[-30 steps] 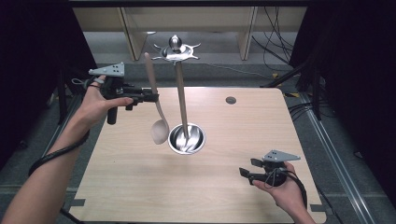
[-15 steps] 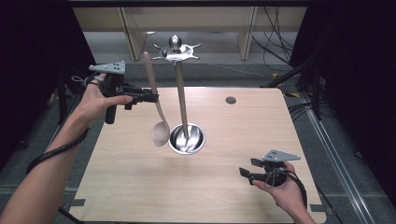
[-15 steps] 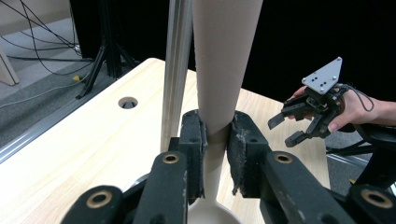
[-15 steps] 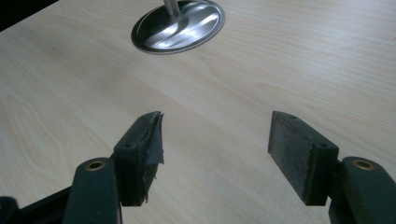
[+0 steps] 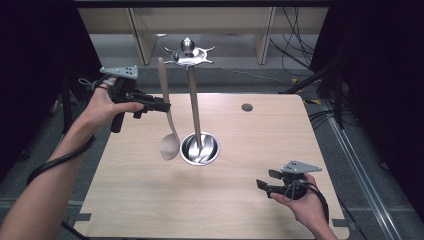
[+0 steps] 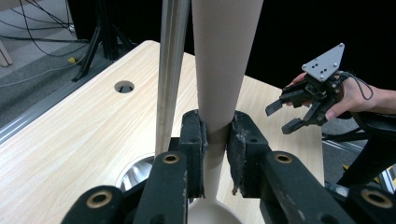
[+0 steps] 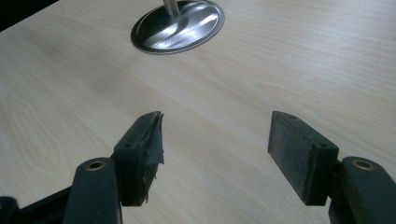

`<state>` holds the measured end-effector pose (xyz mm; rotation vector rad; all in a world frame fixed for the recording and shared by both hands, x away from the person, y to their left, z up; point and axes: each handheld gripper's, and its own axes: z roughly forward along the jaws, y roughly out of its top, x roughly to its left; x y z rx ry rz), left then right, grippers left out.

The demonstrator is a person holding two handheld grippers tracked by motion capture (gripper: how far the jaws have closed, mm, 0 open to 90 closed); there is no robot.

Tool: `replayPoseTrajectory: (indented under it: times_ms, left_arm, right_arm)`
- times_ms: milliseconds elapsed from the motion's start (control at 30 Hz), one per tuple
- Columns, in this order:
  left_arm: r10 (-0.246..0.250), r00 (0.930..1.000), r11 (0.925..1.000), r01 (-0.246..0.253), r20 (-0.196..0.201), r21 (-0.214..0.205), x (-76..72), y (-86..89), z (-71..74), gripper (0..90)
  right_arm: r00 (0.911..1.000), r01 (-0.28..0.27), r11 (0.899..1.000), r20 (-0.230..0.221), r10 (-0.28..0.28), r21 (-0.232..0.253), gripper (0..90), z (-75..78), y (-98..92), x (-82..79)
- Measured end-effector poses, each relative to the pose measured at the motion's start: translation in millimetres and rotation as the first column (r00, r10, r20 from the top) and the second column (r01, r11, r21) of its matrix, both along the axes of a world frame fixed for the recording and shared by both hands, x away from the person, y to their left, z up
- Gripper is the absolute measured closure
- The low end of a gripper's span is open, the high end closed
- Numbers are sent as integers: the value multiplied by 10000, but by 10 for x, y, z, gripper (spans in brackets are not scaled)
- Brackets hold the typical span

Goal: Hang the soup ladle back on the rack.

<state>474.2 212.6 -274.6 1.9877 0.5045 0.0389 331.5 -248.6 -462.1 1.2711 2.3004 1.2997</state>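
Right tool (image 5: 266, 180) nearest, jaws wide apart and empty, low over the desk (image 5: 250, 210). Farther off, left tool (image 5: 165, 105) clamps the wooden spoon (image 5: 167, 120) mid-handle — lifted, not yet hung on the stand (image 5: 192, 100) just beside it. Long axis near upright, bowl pointing down, handle up.

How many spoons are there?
1. A single wooden spoon hangs bowl-down in the left claw, which is pinched on its handle, right beside the metal stand's pole. None hang on the hooks up top.
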Motion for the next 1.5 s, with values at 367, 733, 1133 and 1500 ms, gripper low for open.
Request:
replayPoseTrajectory:
  times_ms: [367,733,1133,1500]
  left_arm:
    - [-99,9996,9991,111,-269,421,24,-33,17,757]
    - [103,9996,9990,-90,-282,445,36,-103,6,756]
    - [1059,9938,9940,-1048,336,-318,-114,5,-130,666]
    - [3359,9346,9389,-3223,1171,-1207,-678,376,-746,316]
  right_arm:
    - [9993,-68,9995,379,80,-316,359,-1,-21,18]
    - [9992,-127,9995,374,138,-303,359,0,-23,19]
    - [9995,24,9998,320,-19,-173,359,4,-13,5]
    - [9996,128,9993,252,-120,-340,358,17,-22,-2]
